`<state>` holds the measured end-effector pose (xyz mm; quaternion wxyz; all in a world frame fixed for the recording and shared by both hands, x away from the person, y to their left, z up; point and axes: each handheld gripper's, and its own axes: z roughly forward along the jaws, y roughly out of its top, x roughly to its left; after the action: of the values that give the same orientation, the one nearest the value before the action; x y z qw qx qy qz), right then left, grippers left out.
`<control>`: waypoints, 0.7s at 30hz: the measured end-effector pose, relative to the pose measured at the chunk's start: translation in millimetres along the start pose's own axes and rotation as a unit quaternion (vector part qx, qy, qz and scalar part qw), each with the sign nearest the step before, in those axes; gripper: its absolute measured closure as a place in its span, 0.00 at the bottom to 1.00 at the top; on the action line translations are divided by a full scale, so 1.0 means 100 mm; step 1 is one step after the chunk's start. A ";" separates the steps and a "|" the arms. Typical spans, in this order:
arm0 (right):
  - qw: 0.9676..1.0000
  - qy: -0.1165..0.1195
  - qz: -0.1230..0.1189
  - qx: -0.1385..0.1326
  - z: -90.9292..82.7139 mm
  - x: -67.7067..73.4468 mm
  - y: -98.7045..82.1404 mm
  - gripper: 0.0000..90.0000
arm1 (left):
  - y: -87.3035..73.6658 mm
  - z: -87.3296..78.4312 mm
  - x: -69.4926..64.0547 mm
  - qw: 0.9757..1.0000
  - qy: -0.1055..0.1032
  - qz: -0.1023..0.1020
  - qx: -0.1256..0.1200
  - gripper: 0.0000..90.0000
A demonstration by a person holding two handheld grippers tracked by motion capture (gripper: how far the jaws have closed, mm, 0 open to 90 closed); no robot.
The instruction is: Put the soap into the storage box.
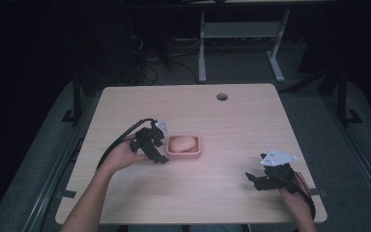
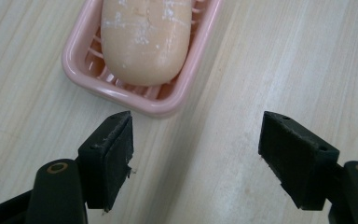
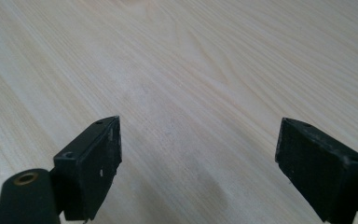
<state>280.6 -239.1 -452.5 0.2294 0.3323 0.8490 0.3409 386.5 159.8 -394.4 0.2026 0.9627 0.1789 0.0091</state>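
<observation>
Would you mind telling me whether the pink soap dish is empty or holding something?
Holding something: a peach bar of soap lies inside the pink soap dish, on its slatted floor.

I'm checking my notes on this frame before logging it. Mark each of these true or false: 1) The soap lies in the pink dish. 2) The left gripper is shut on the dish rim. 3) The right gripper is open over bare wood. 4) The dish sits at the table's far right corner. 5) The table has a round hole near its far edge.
1) True: the soap lies in the pink dish.
2) False: the left gripper is open, its jaws just short of the dish.
3) True: the right gripper is open over the bare table.
4) False: the dish sits near the table's middle.
5) True: the hole is there.
</observation>
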 end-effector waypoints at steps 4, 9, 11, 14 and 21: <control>1.000 -0.001 0.000 0.000 0.00 0.00 0.00 0.15 | -0.05 -0.01 -0.02 1.000 0.000 -0.002 -0.002 0.29; 1.000 -0.003 0.001 0.000 0.00 0.00 0.00 0.15 | -0.11 -0.02 -0.03 1.000 0.000 -0.005 -0.001 0.29; 1.000 -0.003 0.001 0.000 0.00 0.00 0.00 0.15 | -0.13 -0.02 -0.04 1.000 0.001 -0.006 -0.003 0.29; 1.000 -0.004 0.001 0.000 0.00 0.00 0.00 0.15 | -0.14 -0.03 -0.05 1.000 0.000 -0.006 -0.004 0.29; 1.000 -0.005 0.003 0.001 -0.01 0.00 -0.01 0.15 | -0.24 -0.02 -0.08 1.000 -0.001 -0.010 -0.005 0.29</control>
<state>280.3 -240.0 -452.5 0.2327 0.3366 0.8474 0.3383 370.2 178.4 -401.6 0.2080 0.9597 0.1887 0.0072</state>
